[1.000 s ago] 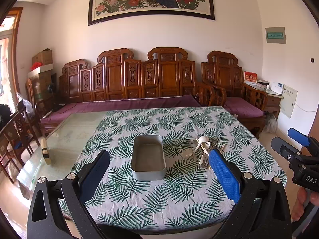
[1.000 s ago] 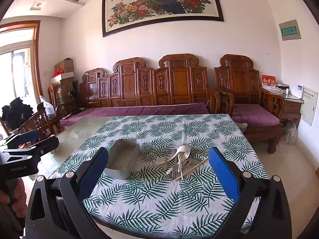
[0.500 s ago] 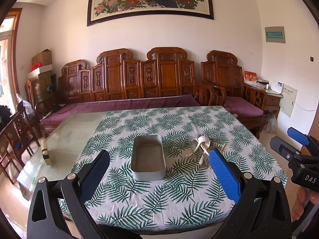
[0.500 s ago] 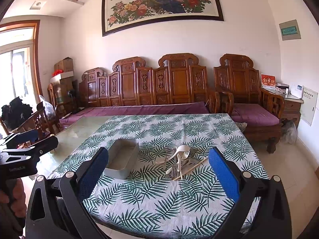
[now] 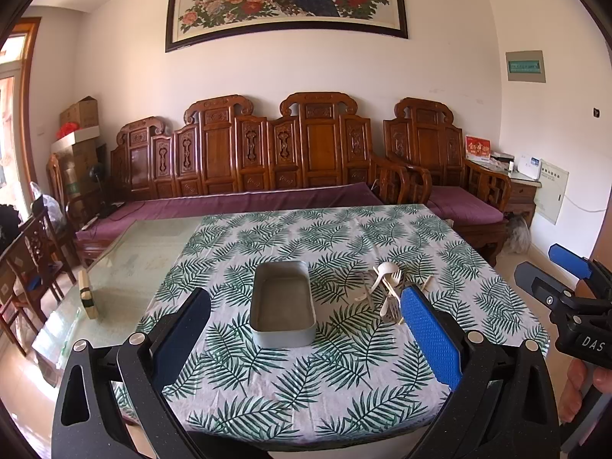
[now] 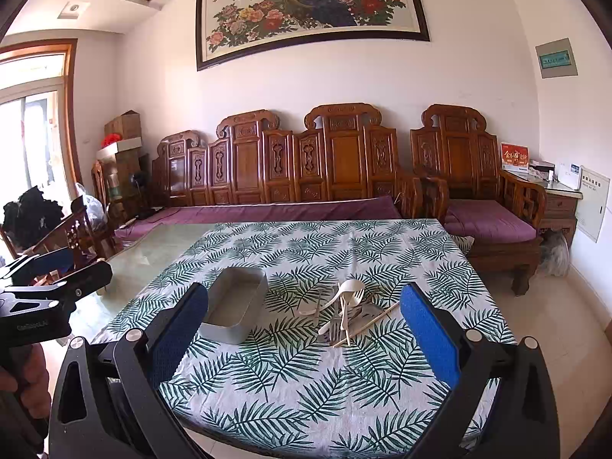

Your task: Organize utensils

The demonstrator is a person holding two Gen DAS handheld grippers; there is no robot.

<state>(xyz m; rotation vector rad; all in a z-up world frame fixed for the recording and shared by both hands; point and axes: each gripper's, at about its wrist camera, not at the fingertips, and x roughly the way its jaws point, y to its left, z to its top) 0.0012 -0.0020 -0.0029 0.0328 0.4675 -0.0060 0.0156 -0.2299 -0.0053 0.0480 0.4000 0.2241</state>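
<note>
Both jaws are seen spread wide and empty: left gripper [image 5: 306, 329] and right gripper [image 6: 304, 325] are held back from the near edge of the table [image 5: 153, 252]. Nothing is sorted yet; the grey tin [image 5: 282, 304] is empty, and the utensils [image 6: 346, 311] are left piled just right of it on the leaf-print cloth [image 6: 306, 382]. Against the earlier frames, almost no change is noted; only a slight drift of view is recorded.
</note>
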